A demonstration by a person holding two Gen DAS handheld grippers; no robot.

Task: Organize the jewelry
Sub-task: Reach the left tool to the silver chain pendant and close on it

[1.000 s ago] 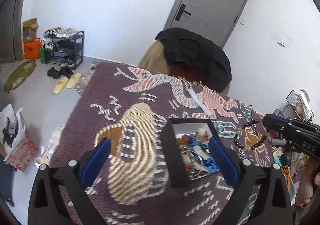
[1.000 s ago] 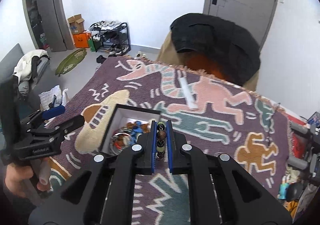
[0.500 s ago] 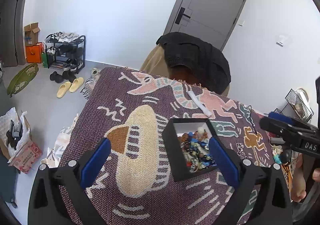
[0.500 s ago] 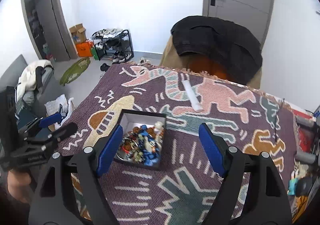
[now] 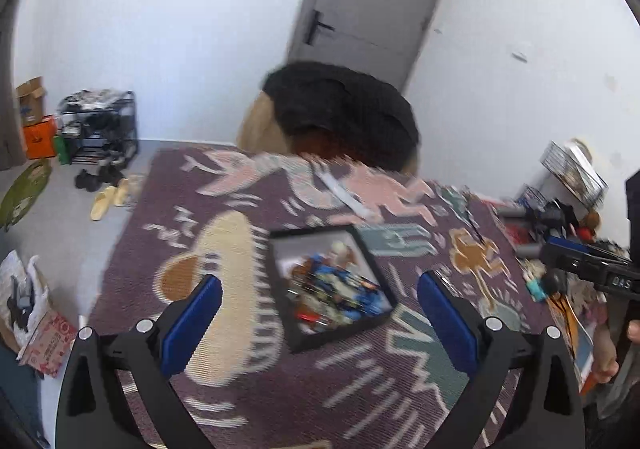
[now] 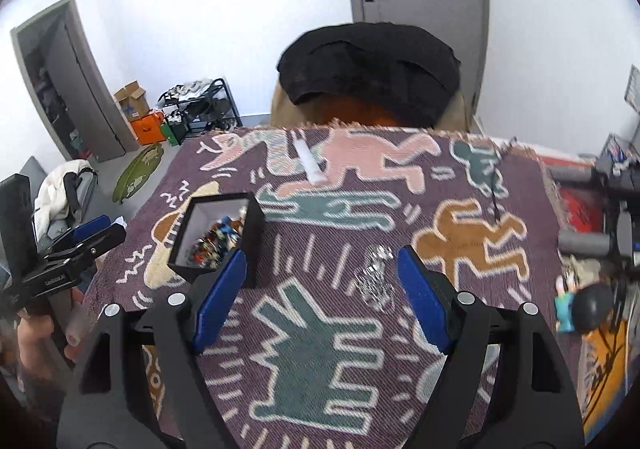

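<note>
Since half second ago, right gripper swung rightward: black jewelry box, then framed between its blue pads, now seen beside left pad; silver chain now framed instead, lying on patterned blanket, untouched. Both claws spread wide, nothing held. Left gripper held above box, beads heaped inside; view blurred. Bare blanket seen right of box up to clutter at right edge; far edge met by dark-draped chair.
</note>
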